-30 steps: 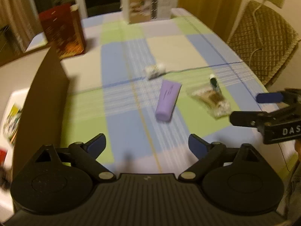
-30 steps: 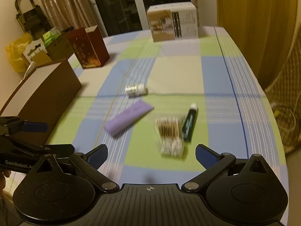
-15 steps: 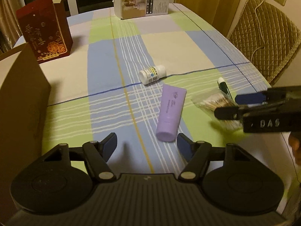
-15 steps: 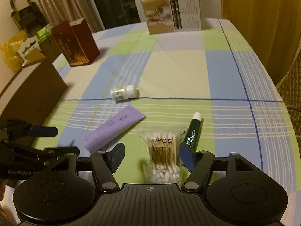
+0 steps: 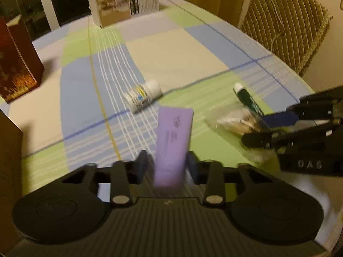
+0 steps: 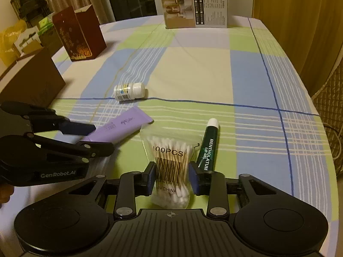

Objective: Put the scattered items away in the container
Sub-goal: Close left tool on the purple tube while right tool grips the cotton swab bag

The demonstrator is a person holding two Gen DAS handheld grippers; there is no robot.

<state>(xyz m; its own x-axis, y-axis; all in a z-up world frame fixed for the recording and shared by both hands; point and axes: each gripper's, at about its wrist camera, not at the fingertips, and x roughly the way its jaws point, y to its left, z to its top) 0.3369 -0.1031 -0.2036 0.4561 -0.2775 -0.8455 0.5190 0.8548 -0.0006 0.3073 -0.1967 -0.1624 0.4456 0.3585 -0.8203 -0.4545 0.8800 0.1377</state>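
Where both spread wide before, left gripper (image 5: 166, 167) pinches purple tube (image 5: 172, 141), right gripper (image 6: 171, 176) cotton-swab bag (image 6: 171, 160).

"100PCS" swab bag (image 6: 171, 150), "MENTHOLATUM" tube (image 6: 207, 147)

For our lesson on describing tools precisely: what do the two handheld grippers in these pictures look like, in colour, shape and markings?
Both are black plastic. The left gripper and right gripper each have a ribbed body, two round discs, silver pivot screws and angular linkage arms ending in dark blue pads. Seen side on, the left one is printed "GenRobot.AI" in pale letters and the right one "DAS". No cables or sleeves show.
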